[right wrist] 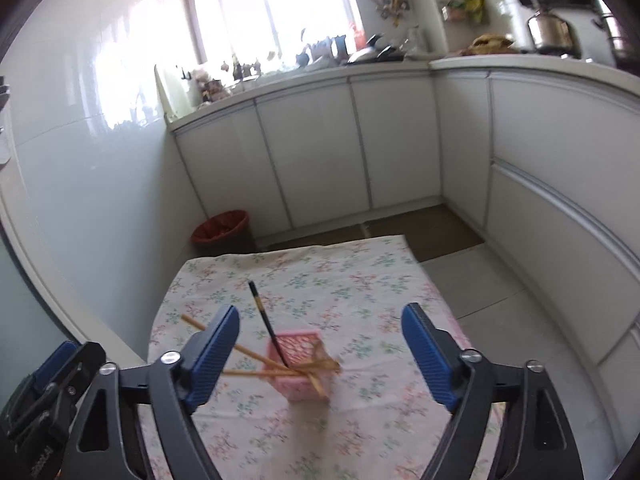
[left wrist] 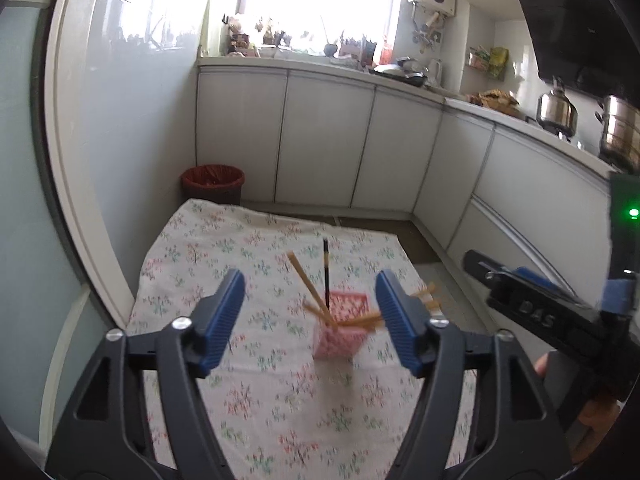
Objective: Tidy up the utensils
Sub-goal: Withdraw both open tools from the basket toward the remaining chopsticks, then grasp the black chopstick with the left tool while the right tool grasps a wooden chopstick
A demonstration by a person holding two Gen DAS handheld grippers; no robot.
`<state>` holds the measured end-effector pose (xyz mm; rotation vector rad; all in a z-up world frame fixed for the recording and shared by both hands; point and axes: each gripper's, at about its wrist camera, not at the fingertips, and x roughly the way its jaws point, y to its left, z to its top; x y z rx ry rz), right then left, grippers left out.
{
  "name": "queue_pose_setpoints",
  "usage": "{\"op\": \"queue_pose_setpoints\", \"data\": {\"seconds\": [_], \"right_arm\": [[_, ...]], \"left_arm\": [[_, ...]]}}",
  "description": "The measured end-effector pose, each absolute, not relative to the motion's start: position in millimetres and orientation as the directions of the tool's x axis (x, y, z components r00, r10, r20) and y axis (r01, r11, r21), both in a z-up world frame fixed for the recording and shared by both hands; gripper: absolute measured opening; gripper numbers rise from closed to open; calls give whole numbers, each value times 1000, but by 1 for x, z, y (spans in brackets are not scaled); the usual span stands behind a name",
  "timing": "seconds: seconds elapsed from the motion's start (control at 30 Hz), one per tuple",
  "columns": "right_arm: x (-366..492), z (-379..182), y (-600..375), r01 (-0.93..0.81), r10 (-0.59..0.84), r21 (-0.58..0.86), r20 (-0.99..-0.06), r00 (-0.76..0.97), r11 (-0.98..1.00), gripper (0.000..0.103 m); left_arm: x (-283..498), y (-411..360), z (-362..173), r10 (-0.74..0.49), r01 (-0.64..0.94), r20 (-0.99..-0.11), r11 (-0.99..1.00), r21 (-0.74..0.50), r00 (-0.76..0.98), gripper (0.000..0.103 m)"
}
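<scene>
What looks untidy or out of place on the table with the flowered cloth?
The chopsticks in the pink basket splay in different directions, some nearly flat across its rim. One dark chopstick leans upright. Both grippers, left and right, are open and empty.

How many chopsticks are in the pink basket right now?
About 5, blur may hide more: one dark chopstick upright, one wooden leaning up-left, about three wooden ones slanting low across the pink basket.

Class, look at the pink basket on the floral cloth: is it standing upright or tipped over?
Upright. The pink lattice plastic basket sits flat on the floral cloth, mouth up, with chopsticks leaning out.
</scene>
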<state>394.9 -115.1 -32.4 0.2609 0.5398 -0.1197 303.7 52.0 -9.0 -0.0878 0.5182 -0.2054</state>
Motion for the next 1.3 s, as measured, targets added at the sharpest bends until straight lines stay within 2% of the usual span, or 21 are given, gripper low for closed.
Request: {"op": "queue_pose_setpoints", "data": {"seconds": [0.1, 0.23, 0.3, 0.43, 0.53, 0.6, 0.73, 1.0, 1.3], "right_arm": [[360, -40, -120, 205, -79, 187, -526, 847, 961, 100], [314, -58, -131, 240, -126, 145, -544, 830, 960, 101], [287, -71, -139, 257, -128, 156, -562, 817, 954, 101], [229, -110, -163, 311, -97, 232, -638, 764, 922, 101], [197, -142, -176, 352, -55, 282, -706, 706, 892, 101], [182, -161, -182, 368, -23, 300, -747, 664, 880, 101], [160, -180, -183, 380, -21, 287, -774, 633, 879, 101], [148, -214, -177, 343, 46, 283, -825, 563, 896, 101], [153, -224, -180, 344, 75, 302, -837, 542, 889, 101]], "left_arm": [[285, 46, -17, -218, 185, -501, 976, -115, 838, 76], [265, 39, -31, -232, 215, -552, 972, -97, 801, 78], [258, 33, -41, -235, 240, -599, 968, -73, 766, 85], [249, 18, -72, -250, 334, -723, 942, -28, 644, 88], [245, 0, -102, -244, 419, -824, 908, -10, 511, 89], [241, -9, -117, -230, 455, -859, 891, 4, 458, 89], [234, -32, -148, -211, 555, -931, 832, -12, 296, 89], [239, -70, -195, -82, 689, -995, 724, -15, 64, 89], [257, -89, -226, -5, 725, -1000, 688, -16, -18, 87]]}}
